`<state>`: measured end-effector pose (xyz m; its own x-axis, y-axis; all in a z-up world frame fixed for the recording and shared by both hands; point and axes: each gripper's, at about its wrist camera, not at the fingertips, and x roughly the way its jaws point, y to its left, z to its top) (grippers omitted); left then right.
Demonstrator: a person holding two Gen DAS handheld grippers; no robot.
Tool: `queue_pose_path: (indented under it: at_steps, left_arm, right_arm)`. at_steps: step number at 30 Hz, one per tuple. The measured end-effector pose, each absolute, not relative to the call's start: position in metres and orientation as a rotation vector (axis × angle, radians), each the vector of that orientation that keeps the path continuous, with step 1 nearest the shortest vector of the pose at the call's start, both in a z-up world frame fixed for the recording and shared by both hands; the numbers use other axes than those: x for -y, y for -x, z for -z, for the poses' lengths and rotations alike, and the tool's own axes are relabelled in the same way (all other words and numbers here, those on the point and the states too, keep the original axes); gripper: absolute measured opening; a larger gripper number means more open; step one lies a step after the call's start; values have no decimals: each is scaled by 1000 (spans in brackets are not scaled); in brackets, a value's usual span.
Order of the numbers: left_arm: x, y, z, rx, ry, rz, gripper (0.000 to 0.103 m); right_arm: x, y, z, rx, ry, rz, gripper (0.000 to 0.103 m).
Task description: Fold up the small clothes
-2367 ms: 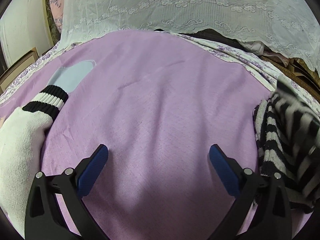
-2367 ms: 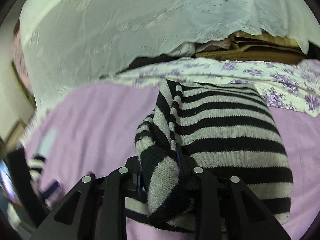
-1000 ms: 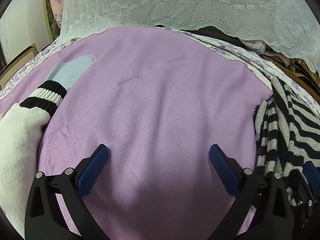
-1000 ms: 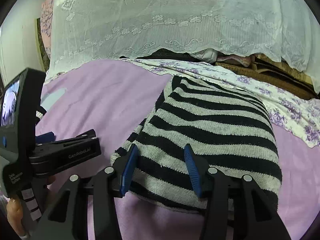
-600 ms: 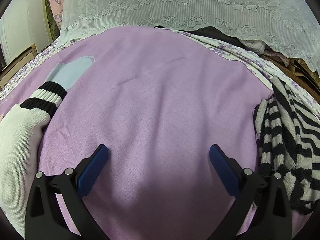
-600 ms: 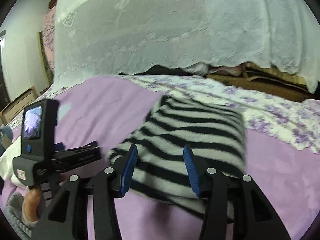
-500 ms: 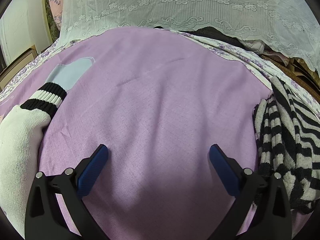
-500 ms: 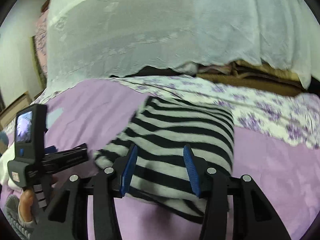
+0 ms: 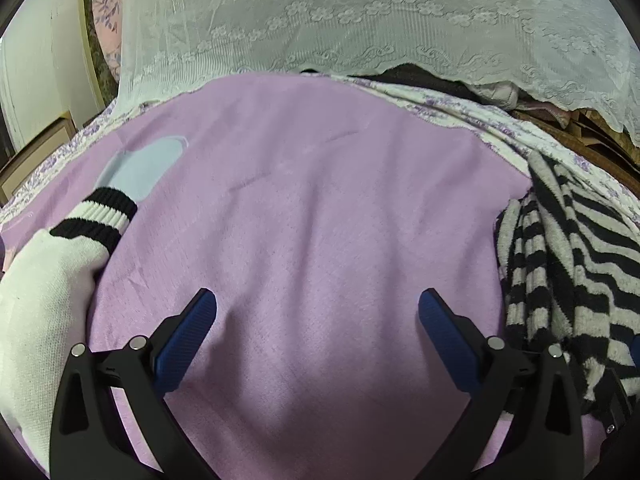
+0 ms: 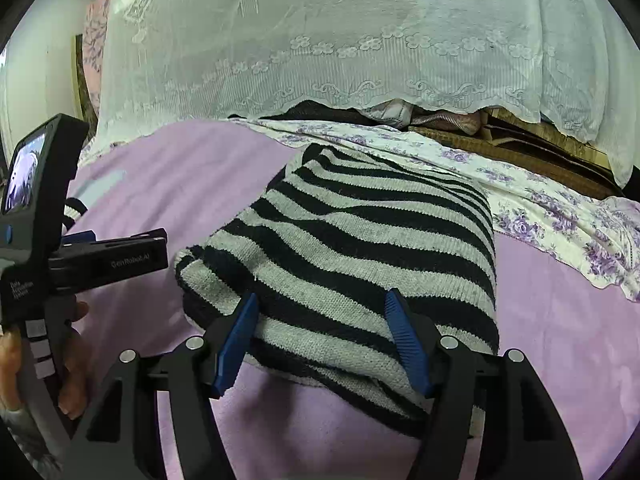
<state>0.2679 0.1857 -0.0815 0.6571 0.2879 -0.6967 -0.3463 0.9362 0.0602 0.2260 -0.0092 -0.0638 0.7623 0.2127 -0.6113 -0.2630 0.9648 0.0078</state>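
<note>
A folded black-and-grey striped knit garment (image 10: 360, 248) lies on the purple blanket (image 10: 180, 168). It also shows at the right edge of the left wrist view (image 9: 568, 264). My right gripper (image 10: 320, 308) is open, its blue pads on either side of the garment's near edge, holding nothing. My left gripper (image 9: 316, 312) is open wide and empty over bare blanket (image 9: 312, 200). A white garment with a black-striped cuff (image 9: 60, 264) lies at the left.
A pale blue patch (image 9: 140, 166) lies on the blanket beyond the cuff. A white lace cover (image 9: 360, 20) hangs at the back over stacked items. A floral sheet (image 10: 540, 196) borders the blanket on the right. The left gripper's body (image 10: 48, 248) stands left of the striped garment.
My right gripper let go of the striped garment and opened; the garment now rests folded on the blanket. The right gripper shifted about and opened wider. My left gripper stayed still and open.
</note>
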Motion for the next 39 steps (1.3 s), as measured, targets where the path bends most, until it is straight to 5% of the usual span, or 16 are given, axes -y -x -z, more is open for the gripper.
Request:
queue_pose_path:
  at_steps: [17,30,39]
  left_arm:
    - [-137,-271,45,-736,97,-133,99]
    - [-140,-320,96,-883,224,-49,99]
    - [-140,-292,80,-791,176,-80,99]
  right_arm:
    - [74,-258,12,-588,-20,-204,67]
    - [85,-314,67,-715,-85,-225,69]
    - [105,-283,57,-664,-198,-217,68]
